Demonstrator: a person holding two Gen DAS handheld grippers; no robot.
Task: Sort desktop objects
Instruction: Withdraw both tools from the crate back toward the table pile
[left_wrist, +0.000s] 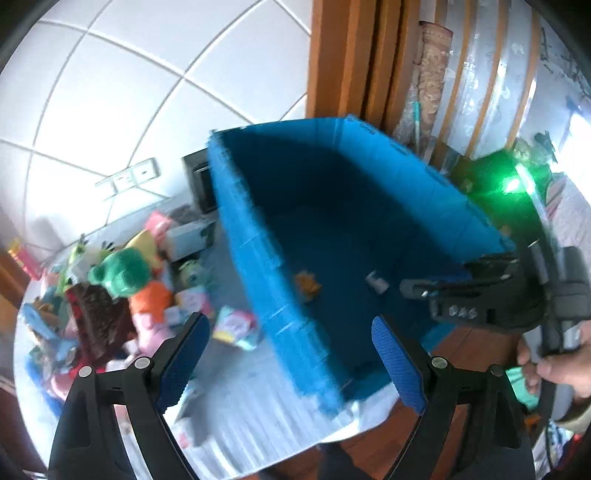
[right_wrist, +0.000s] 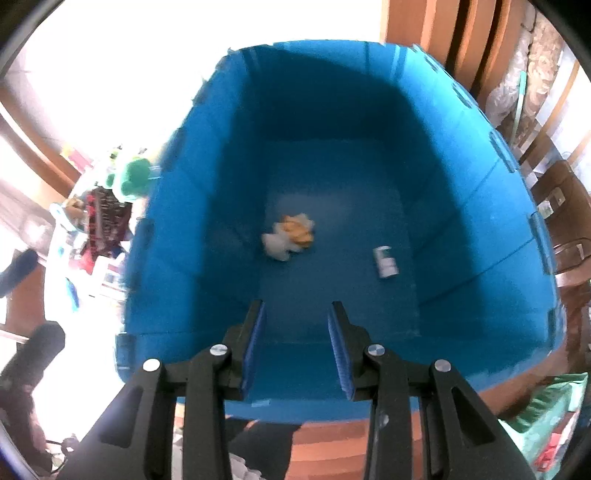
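Bin: blue bin (right_wrist: 369, 122) fills the frame centre; a small plush (right_wrist: 290, 236) and a small can (right_wrist: 385, 261) lie on its floor.
Left to sort: toy pile (left_wrist: 110, 291) on the desk (left_wrist: 240, 417), lower left.
Tools: left tool (left_wrist: 291, 360) and right tool (right_wrist: 297, 345) both spread, holding nothing.

**A covered tabletop with a bin and toys**

The tabletop (left_wrist: 258, 417) carries a pale cloth with thin stripes. A big blue bin (left_wrist: 266, 266) stands on it, at the near edge. To the left of the bin, a pile of toys (left_wrist: 110, 295) lies on the cloth, with a green plush toy (left_wrist: 122, 271) on top.
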